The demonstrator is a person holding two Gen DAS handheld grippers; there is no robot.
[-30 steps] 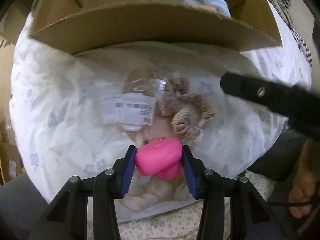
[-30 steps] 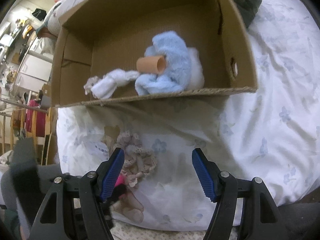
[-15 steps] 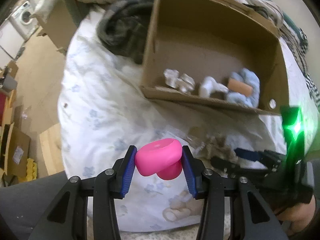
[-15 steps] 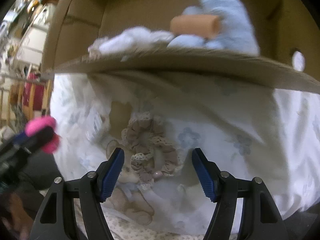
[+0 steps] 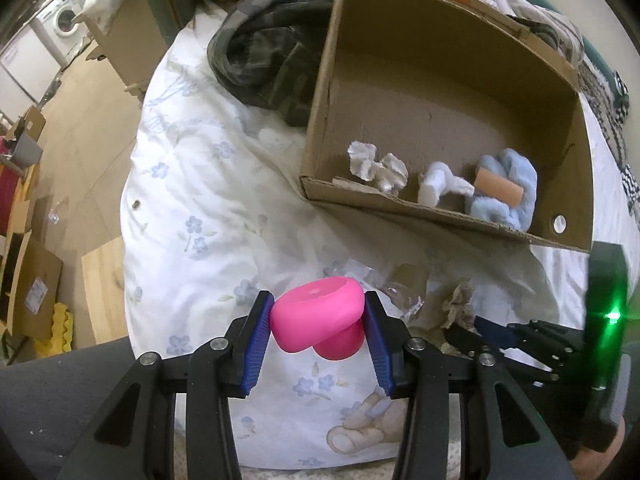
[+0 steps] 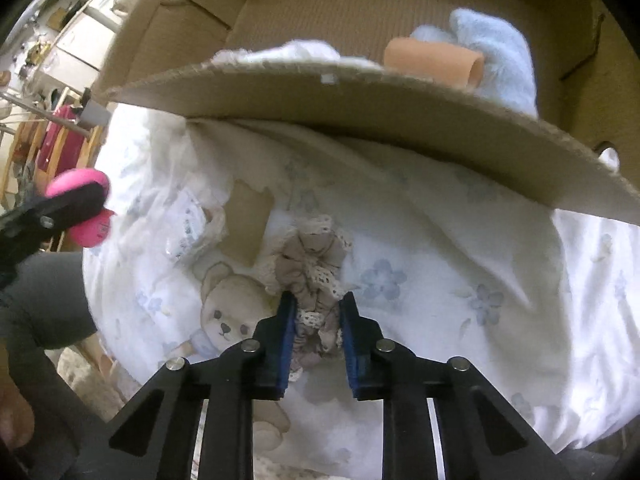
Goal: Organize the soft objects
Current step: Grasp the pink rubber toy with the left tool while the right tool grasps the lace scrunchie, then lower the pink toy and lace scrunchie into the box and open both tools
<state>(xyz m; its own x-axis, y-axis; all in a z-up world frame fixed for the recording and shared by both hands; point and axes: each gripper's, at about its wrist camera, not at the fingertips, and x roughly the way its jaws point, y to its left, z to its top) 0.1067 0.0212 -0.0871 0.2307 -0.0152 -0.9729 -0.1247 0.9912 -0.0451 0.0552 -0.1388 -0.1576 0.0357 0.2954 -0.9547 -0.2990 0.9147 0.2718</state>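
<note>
left gripper (image 5: 319, 326) jaws clamp pink toy (image 5: 318, 322) | right gripper (image 6: 317, 322) jaws pinch scrunchie (image 6: 316, 276), lower part hidden | box (image 6: 360, 108) wall hides contents partly

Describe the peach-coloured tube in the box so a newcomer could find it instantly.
Start at the open cardboard box on the floral bedsheet. Along its near wall, toward the right end, lies a fluffy light blue plush. The peach tube rests on it: smooth, short, hollow-ended, unlike its fuzzy neighbours.
</note>
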